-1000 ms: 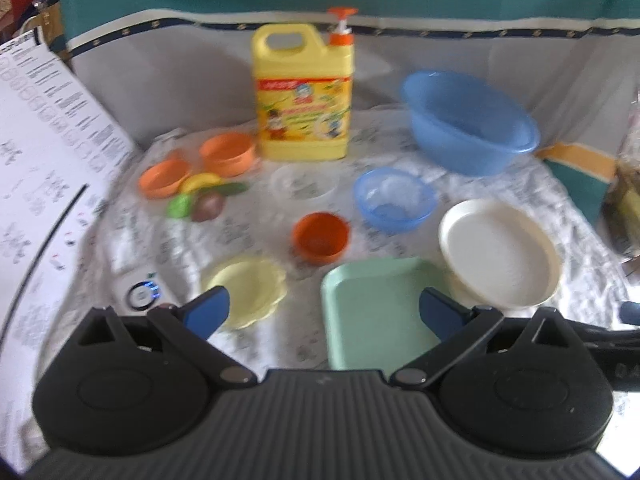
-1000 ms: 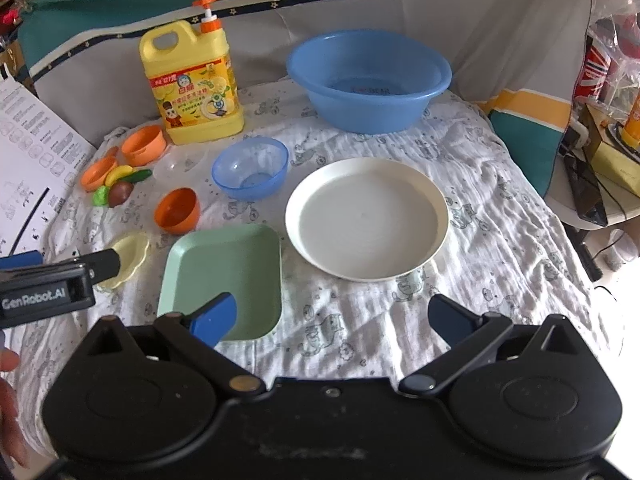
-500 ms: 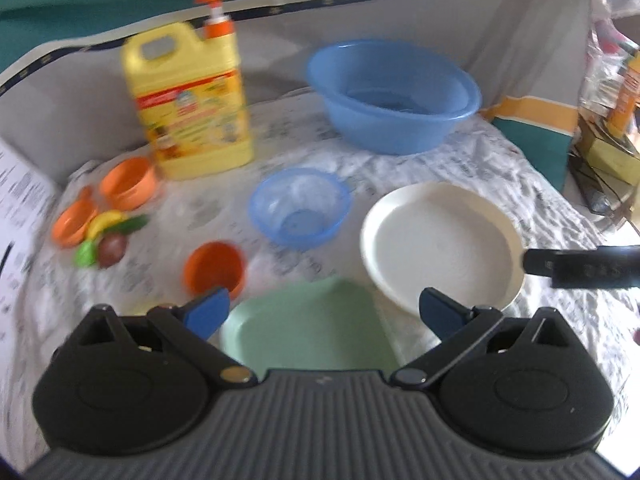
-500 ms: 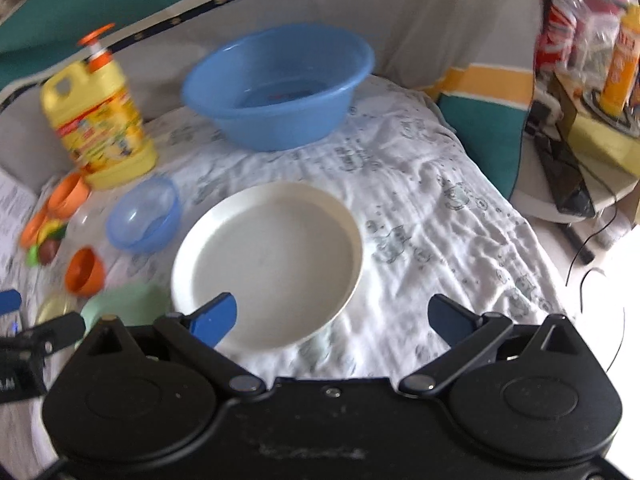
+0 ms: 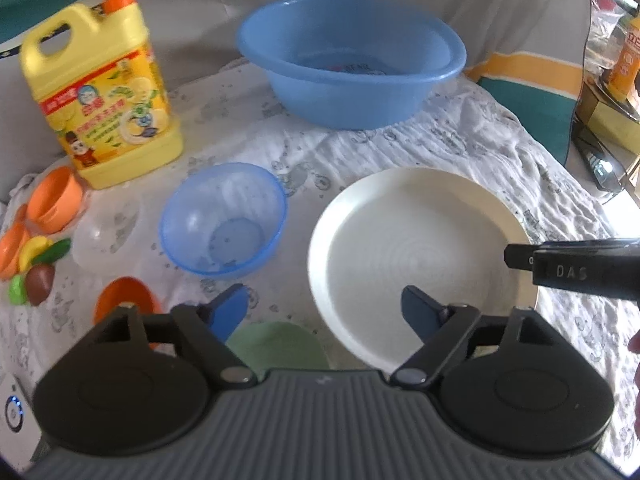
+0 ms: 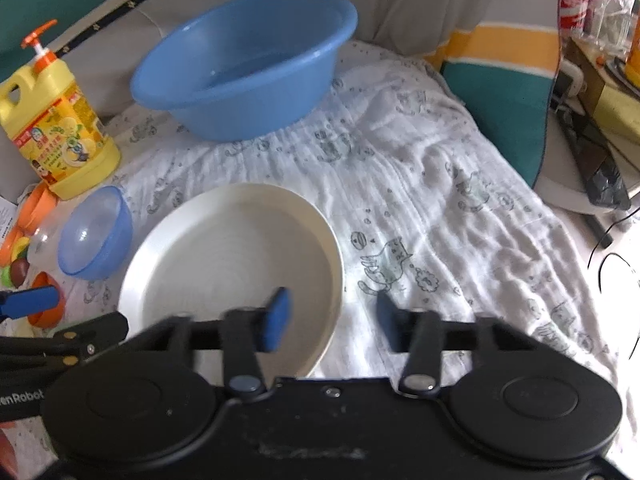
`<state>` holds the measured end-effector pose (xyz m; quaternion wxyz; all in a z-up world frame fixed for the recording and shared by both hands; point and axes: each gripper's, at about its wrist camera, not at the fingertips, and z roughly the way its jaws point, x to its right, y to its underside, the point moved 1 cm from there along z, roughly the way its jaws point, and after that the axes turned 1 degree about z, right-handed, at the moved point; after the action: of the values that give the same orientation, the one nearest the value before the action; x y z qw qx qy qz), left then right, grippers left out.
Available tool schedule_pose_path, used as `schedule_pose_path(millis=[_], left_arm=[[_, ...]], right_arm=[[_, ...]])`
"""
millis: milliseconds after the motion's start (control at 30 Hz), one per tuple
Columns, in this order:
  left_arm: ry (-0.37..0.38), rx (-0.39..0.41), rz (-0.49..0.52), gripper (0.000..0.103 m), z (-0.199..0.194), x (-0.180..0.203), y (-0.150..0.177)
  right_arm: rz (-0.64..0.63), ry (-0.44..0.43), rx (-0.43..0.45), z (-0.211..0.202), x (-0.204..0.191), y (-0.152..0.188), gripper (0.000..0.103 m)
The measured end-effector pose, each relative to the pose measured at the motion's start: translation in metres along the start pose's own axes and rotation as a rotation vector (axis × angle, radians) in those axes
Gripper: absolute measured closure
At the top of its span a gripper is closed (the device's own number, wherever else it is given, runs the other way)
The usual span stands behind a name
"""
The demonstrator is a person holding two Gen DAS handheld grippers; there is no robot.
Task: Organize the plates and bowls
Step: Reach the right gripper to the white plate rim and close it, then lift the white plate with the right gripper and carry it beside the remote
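Note:
A large white plate [image 5: 416, 248] lies on the patterned cloth. My left gripper [image 5: 324, 308] straddles its left rim, jaws closing, pads apart from the rim. My right gripper [image 6: 332, 314] straddles the right rim of the white plate [image 6: 232, 256]; its jaws are closing too, one finger over the inside, the other over the cloth, neither pressing. A green plate [image 5: 276, 344] sits partly hidden under the left gripper. A small blue bowl [image 5: 224, 220] and an orange bowl [image 5: 124, 296] stand to the left.
A big blue basin [image 5: 348, 60] stands at the back, a yellow detergent bottle [image 5: 100, 100] at back left. More orange bowls [image 5: 56, 200] and toy fruit [image 5: 36, 268] lie at the left edge. Right of the cloth is a side table [image 6: 600, 92] with clutter.
Both grippers swung over from the green plate and sank to the white plate, one at each side. The right jaws have narrowed a lot, the left jaws a little.

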<state>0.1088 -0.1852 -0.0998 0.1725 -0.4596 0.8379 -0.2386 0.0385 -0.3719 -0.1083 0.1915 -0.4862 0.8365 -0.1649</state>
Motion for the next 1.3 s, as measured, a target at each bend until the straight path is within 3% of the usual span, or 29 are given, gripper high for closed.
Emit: schedule_pose_path(millis=[67, 100, 200, 400, 533, 700, 833, 1100, 1300], left_arm=[[0.025, -0.012, 0.000, 0.041, 0.008, 0.002, -0.001], [0.032, -0.020, 0.001, 0.046, 0.011, 0.003, -0.001], [0.035, -0.040, 0.002, 0.058, 0.021, 0.004, 0.001], [0.003, -0.069, 0.000, 0.054, 0.036, 0.004, 0.001], [0.030, -0.077, -0.019, 0.054, 0.043, 0.003, 0.002], [0.037, -0.060, -0.001, 0.057, 0.042, 0.010, 0.003], [0.024, -0.063, -0.012, 0.071, 0.038, 0.008, 0.001], [0.030, -0.027, -0.023, 0.073, 0.009, 0.007, 0.000], [0.036, 0.023, -0.034, 0.073, -0.034, 0.000, 0.008]], right_arm=[[-0.002, 0.001, -0.006, 0.004, 0.001, 0.003, 0.087], [-0.005, 0.005, -0.005, 0.005, 0.002, 0.005, 0.089], [-0.014, -0.004, 0.007, 0.005, 0.004, 0.009, 0.089], [-0.044, 0.000, 0.015, 0.005, 0.002, 0.009, 0.089], [-0.058, -0.003, 0.033, 0.006, 0.002, 0.010, 0.089], [-0.073, 0.015, 0.050, 0.008, -0.001, 0.009, 0.088], [-0.067, 0.028, 0.046, 0.005, -0.007, 0.007, 0.086], [-0.070, 0.038, 0.068, -0.030, -0.009, 0.013, 0.086], [-0.088, 0.019, 0.107, -0.074, -0.020, 0.021, 0.086]])
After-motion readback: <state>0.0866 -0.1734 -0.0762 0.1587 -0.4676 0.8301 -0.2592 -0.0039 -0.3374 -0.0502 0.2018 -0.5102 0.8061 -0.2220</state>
